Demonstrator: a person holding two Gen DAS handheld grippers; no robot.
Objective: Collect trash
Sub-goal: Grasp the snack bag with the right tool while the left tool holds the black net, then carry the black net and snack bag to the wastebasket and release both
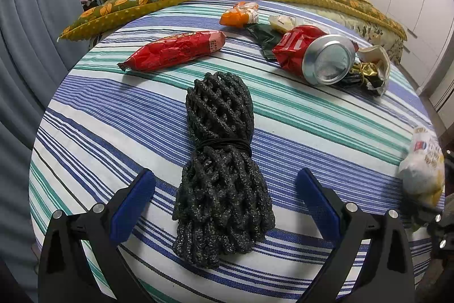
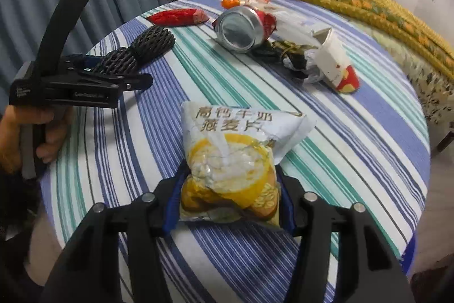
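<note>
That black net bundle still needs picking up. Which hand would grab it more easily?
The left. The left gripper is open with the black foam net bundle lying between its fingers. The right gripper is already shut on the yellow cereal packet.

On the bed (image 1: pixel 283 115), a net bundle (image 1: pixel 221 166) lies in front of the can (image 1: pixel 317 56); a wrapper (image 1: pixel 176 50) lies left of the can, a cup (image 2: pixel 337 61) right of it.
</note>
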